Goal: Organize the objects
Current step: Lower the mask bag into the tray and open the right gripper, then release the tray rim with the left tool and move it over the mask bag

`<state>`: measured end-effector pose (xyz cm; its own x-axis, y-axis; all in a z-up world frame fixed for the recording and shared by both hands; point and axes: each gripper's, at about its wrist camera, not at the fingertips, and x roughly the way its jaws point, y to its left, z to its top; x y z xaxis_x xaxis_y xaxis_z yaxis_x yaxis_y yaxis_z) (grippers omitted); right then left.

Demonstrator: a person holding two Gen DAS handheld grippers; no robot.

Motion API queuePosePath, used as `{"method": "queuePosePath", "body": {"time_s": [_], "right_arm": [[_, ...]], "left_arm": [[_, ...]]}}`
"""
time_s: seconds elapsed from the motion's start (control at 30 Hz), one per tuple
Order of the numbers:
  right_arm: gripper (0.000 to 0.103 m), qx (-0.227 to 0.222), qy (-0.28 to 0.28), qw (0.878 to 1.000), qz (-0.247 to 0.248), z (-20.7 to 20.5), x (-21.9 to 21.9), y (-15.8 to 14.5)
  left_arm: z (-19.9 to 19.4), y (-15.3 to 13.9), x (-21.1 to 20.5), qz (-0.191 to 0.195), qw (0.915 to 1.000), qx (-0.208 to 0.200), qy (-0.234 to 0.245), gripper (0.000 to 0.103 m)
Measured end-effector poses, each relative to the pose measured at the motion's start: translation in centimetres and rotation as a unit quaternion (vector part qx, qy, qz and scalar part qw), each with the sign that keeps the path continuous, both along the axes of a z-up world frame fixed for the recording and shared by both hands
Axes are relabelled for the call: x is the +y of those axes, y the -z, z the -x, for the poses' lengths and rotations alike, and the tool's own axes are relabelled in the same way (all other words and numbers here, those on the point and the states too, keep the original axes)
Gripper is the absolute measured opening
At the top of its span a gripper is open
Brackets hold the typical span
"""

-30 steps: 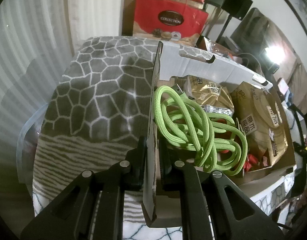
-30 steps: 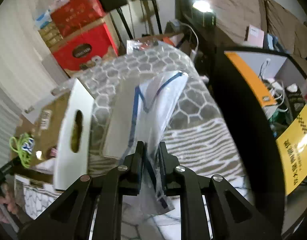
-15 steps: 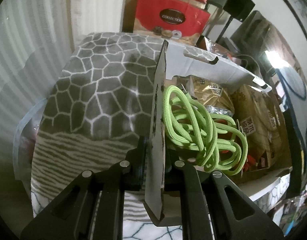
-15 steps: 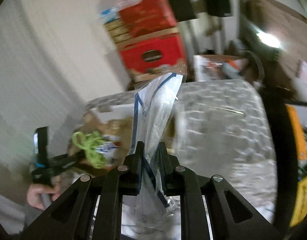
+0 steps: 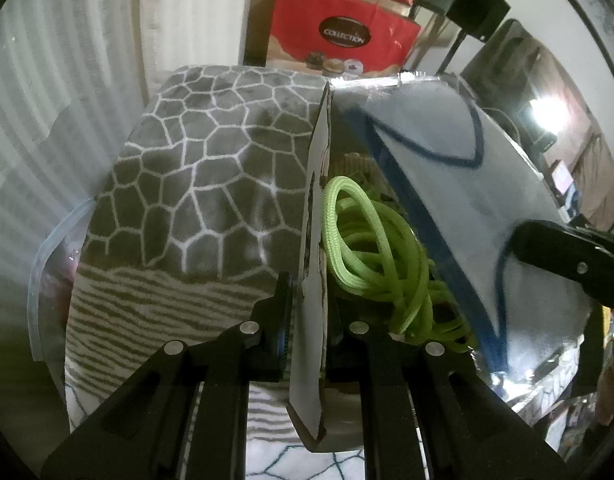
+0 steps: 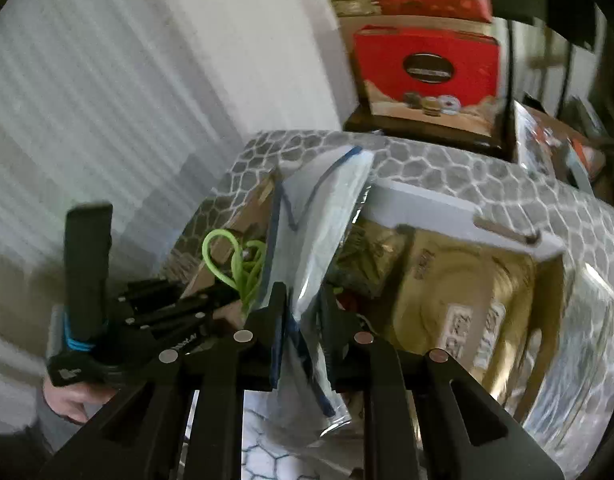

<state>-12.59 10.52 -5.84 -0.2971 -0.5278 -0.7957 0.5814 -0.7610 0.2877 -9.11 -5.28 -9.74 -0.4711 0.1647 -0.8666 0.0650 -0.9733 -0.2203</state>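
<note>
**Plastic bag held over the open box**

The clear plastic bag (image 6: 307, 248), limp and crinkled with a dark blue line running along its edges, hangs directly above the open cardboard box (image 6: 459, 220). The right gripper (image 6: 303, 320) has the bag's lower part between its jaws, which are just beginning to part; the film is still between them, and the rest of the bag stands up and forward over the box's contents. I judge that the bag is about to be let go so that it falls inside.

The left gripper (image 5: 311, 316) is clamped tight on the box's near side flap (image 5: 317, 216), which stands upright on edge between its jaws. That grip most likely steadies the box and keeps the flap out of the way while the other hand loads it.

Inside the box, just behind the held flap, lies a coil of bright green braided cord (image 5: 371, 256); further in are gold snack packets (image 6: 459, 300). The box sits on a grey blanket with a white cell pattern (image 5: 203, 184). Beyond the box, against the wall, stands a red gift box (image 5: 343, 40). A hand (image 6: 67, 396) holds the left gripper's handle.
</note>
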Motion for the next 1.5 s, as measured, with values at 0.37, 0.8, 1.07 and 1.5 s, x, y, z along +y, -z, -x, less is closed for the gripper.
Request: {"method": "queuePosePath", "body": {"time_s": [0.37, 0.8, 1.07, 1.5], "right_arm": [[0.04, 0.042, -0.037, 0.993, -0.103, 0.7, 1.3, -1.8], [0.058, 0.053, 0.05, 0.994, -0.079, 0.8, 5.6, -2.1], [0.058, 0.03, 0.078, 0.996, -0.032, -1.5, 6.6, -2.1], [0.058, -0.032, 0.141, 0.989, 0.015, -3.9, 10.8, -0.8]], "left_arm": [[0.3, -0.3, 0.1, 0.0, 1.0, 0.0, 0.003, 0.01], [0.3, -0.4, 0.0, -0.001, 1.0, -0.001, 0.002, 0.01], [0.2, -0.7, -0.2, -0.003, 1.0, 0.004, 0.003, 0.01], [-0.3, -1.2, -1.1, -0.003, 0.9999, 0.01, -0.001, 0.017]]}}
